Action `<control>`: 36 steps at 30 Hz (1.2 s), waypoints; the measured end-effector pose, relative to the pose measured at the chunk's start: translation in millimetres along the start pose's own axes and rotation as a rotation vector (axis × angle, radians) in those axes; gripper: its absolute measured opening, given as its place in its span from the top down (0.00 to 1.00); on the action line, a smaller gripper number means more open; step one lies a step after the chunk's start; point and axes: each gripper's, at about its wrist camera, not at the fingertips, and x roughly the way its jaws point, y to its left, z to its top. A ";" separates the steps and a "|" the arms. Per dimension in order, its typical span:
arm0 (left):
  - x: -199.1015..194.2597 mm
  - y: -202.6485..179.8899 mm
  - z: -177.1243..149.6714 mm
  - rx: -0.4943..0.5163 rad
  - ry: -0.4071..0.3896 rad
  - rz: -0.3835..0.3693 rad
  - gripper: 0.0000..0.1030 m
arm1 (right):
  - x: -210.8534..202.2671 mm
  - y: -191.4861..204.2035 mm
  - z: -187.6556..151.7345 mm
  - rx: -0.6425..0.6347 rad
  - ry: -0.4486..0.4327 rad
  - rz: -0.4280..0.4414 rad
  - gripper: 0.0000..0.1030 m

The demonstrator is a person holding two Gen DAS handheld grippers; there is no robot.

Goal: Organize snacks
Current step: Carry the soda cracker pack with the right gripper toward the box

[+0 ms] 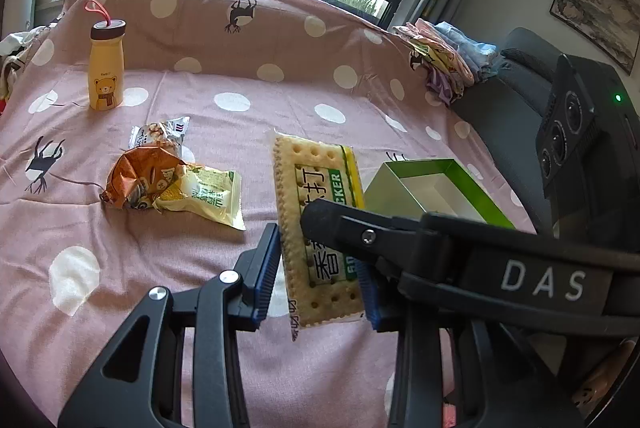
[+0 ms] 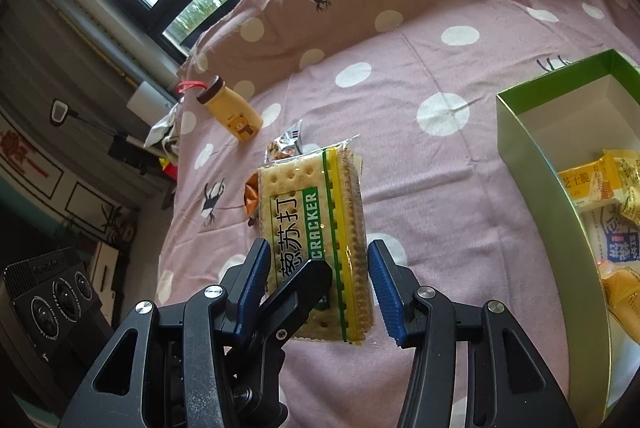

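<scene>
the job looks partly done. the green box sits open on the pink dotted sheet, and in the right wrist view it already holds several snacks: yellow packets and a blue-and-white one. the soda cracker pack is off the sheet and held up between both tools, near the box but not yet over it. the left gripper has its blue pads against the pack's two sides and seems to be clamped on it. the right gripper also straddles the pack; its left pad touches the edge, but a thin gap shows at the right pad, so i cannot tell whether it truly grips. still out on the sheet in the left wrist view are an orange crumpled bag, a pale yellow packet and a silver nut packet huddled together. the yellow bear bottle stands apart, upright. so one pack is on its way, and probably three more remain.
</scene>
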 end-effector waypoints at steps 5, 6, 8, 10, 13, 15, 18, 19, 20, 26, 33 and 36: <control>-5.3 -2.0 0.4 0.006 -0.021 -0.012 0.66 | -7.0 3.8 -0.8 -0.012 -0.020 -0.001 0.48; -6.3 -2.4 0.6 0.007 -0.023 -0.013 0.66 | -8.7 5.0 -1.5 -0.015 -0.025 -0.003 0.48; -7.4 -3.0 0.6 0.010 -0.029 -0.011 0.66 | -10.8 6.0 -1.5 -0.019 -0.031 -0.004 0.48; -7.3 -3.0 0.4 0.010 -0.028 -0.011 0.66 | -11.4 7.0 -1.7 -0.021 -0.034 0.000 0.48; -8.0 -3.5 0.4 0.010 -0.030 -0.012 0.66 | -10.9 6.5 -1.3 -0.018 -0.032 -0.002 0.48; -9.2 -4.7 0.2 0.011 -0.035 -0.013 0.66 | -11.4 7.1 -1.6 -0.019 -0.034 -0.002 0.48; -11.8 -5.8 0.1 0.012 -0.048 -0.014 0.66 | -13.7 8.1 -2.2 -0.021 -0.040 -0.002 0.48; -13.0 -6.6 0.4 0.013 -0.053 -0.014 0.66 | -13.9 8.1 -2.0 -0.024 -0.041 0.000 0.48; -13.9 -8.2 0.5 0.015 -0.057 -0.015 0.66 | -14.9 8.6 -2.0 -0.026 -0.044 0.001 0.48; -16.7 -17.7 1.1 0.033 -0.094 -0.011 0.66 | -25.6 10.6 -0.6 -0.047 -0.074 0.000 0.48; -10.6 -35.2 5.7 0.069 -0.110 -0.015 0.66 | -34.8 2.9 3.1 -0.046 -0.098 -0.010 0.48; -5.2 -46.1 8.8 0.089 -0.111 -0.031 0.66 | -42.5 -5.2 6.0 -0.036 -0.123 -0.013 0.48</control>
